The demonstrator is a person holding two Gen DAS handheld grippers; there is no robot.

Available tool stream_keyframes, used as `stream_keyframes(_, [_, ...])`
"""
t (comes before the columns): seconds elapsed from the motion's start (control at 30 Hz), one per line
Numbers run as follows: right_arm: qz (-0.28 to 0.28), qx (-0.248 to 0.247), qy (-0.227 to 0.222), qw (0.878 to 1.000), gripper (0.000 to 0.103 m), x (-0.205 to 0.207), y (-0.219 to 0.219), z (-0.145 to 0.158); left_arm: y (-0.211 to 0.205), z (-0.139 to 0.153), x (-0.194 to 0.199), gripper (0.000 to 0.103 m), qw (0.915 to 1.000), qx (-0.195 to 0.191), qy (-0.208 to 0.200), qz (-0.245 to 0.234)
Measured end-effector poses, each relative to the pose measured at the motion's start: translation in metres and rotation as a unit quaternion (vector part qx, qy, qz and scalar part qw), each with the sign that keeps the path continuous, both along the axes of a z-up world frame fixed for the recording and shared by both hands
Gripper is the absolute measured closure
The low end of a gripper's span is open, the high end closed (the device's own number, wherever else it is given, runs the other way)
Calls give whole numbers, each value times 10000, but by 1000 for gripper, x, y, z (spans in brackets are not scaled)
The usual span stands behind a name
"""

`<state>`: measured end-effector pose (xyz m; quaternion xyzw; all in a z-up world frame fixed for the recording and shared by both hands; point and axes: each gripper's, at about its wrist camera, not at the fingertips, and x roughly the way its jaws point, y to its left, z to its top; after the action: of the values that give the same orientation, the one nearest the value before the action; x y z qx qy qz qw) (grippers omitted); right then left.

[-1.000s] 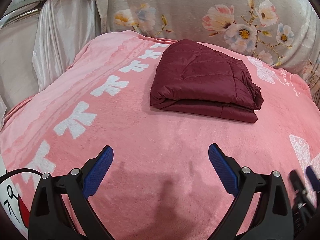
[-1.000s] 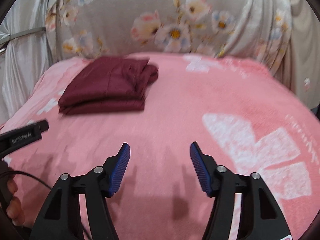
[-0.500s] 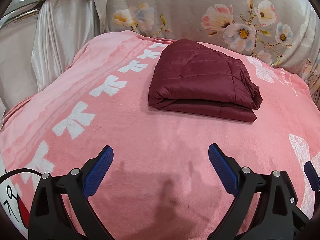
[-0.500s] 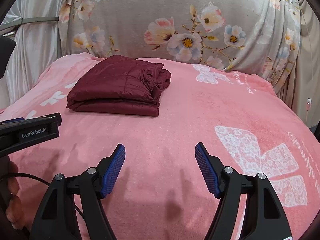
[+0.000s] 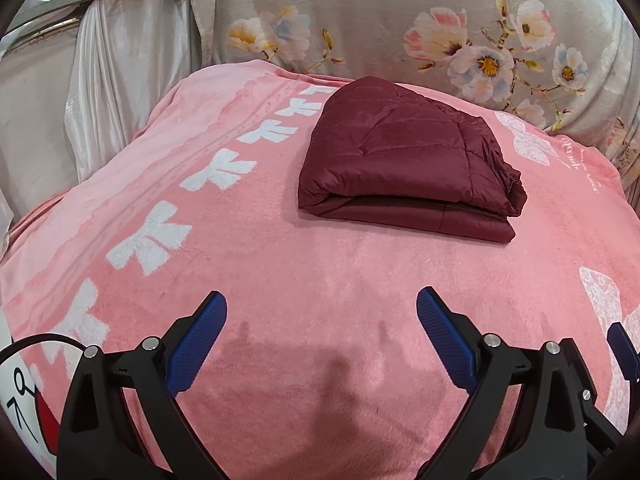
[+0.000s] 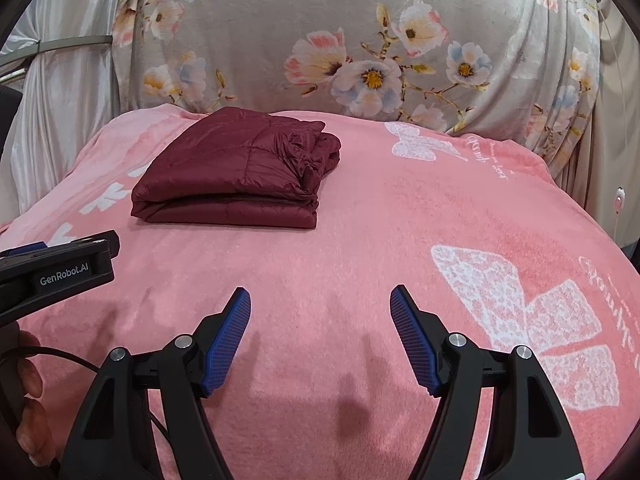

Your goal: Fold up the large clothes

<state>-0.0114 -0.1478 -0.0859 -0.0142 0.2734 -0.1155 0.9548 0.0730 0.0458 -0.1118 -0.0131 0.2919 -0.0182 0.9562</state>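
Note:
A maroon quilted jacket (image 5: 404, 160) lies folded in a neat rectangle on the pink blanket (image 5: 280, 264), toward the far side. It also shows in the right wrist view (image 6: 236, 172), at the far left. My left gripper (image 5: 322, 328) is open and empty, low over the blanket well short of the jacket. My right gripper (image 6: 320, 324) is open and empty too, to the right of the left one. The left gripper's body (image 6: 56, 276) shows at the left edge of the right wrist view.
A grey floral cloth (image 6: 360, 48) hangs behind the bed. White satin drapes with a metal rail (image 5: 100, 40) stand at the far left. The blanket carries white bow and butterfly prints (image 6: 528, 320). A black cable (image 5: 24, 344) runs at the lower left.
The right gripper has swung right and steadied, so the jacket sits further left in its view. The left gripper has barely moved. Both stay open.

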Motion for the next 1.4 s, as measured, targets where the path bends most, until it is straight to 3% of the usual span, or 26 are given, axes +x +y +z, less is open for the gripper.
stream_keyframes(0.2, [16,35,16,10000,32,0,-2,-1,1,-3,-1,10,9999,95,2,44])
stream_keyframes(0.6, [124,206,76,9997,17,2,-1,-1,12,-10,-3,10,9998,129,94,135])
stream_keyframes(1.4, [238,251,151,9993,17,4,5,-1,8,-14,-9,10,9995,262,110,135])
